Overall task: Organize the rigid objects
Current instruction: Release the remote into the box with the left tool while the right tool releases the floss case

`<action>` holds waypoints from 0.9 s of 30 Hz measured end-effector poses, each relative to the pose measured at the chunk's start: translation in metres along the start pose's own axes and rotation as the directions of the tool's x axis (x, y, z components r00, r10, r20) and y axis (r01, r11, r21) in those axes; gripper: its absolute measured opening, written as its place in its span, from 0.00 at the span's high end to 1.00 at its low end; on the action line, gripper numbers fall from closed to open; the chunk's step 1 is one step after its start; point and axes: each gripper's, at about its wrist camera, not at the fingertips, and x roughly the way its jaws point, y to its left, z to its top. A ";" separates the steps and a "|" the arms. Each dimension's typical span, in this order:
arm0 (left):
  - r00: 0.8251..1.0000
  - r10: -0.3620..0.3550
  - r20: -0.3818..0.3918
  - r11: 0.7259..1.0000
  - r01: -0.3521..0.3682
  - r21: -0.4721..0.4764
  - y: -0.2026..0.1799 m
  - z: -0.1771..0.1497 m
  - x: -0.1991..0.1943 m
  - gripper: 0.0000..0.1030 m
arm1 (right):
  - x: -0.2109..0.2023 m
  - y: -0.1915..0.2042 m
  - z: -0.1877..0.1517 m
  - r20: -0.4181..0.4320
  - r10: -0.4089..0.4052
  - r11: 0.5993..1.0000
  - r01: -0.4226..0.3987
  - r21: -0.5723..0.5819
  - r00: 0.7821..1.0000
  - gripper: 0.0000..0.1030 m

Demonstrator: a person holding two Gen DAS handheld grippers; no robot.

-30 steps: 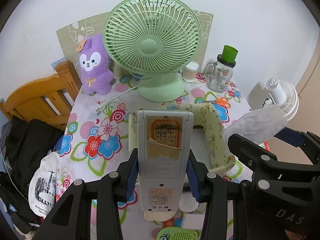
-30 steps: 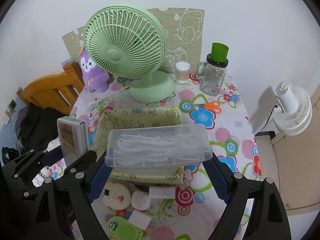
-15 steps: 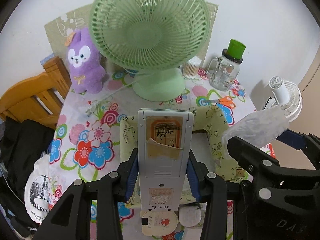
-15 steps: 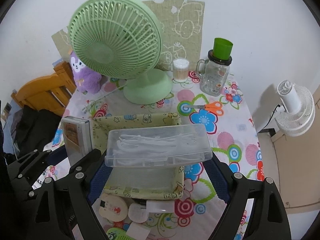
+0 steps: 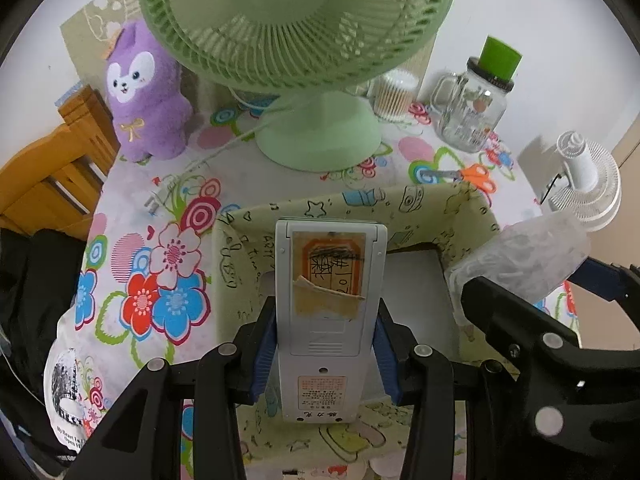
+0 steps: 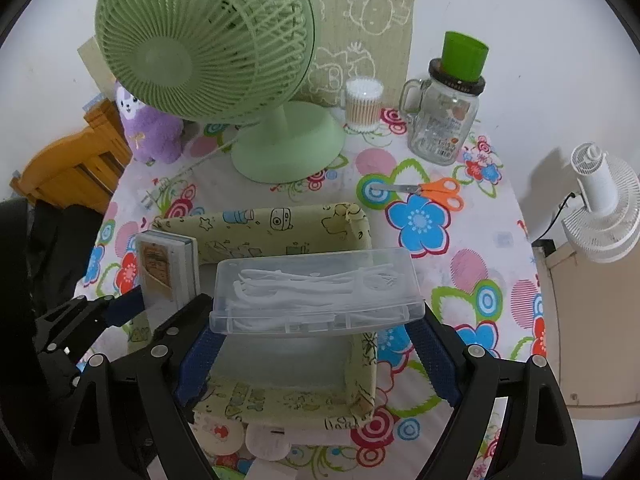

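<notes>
Left gripper (image 5: 325, 354) clamps the remote (image 5: 330, 320); right gripper (image 6: 316, 344) clamps the clear case (image 6: 316, 290), both above the fabric bin (image 6: 362, 232). Recommend lowering the case flat, remote toward nine o'clock, before releasing.

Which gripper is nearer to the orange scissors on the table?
Right. The right gripper, holding a clear box over the bin, is on the side where the scissors lie. The left gripper, holding a remote, is over the bin's far side.
</notes>
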 end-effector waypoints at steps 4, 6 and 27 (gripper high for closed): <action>1.000 -0.003 -0.023 1.000 0.003 -0.003 0.000 0.000 0.011 0.56 | 0.007 0.004 0.001 -0.002 -0.006 1.000 0.006 -0.015 1.000 0.13; 0.999 -0.009 -0.034 1.000 0.008 -0.013 0.002 0.000 0.017 0.56 | 0.010 0.007 0.003 0.010 -0.032 0.999 0.032 -0.035 0.999 0.13; 1.000 0.021 -0.021 1.000 -0.021 0.017 0.003 0.001 0.004 0.18 | 0.037 0.022 0.012 0.006 -0.070 0.997 0.070 -0.026 0.998 0.13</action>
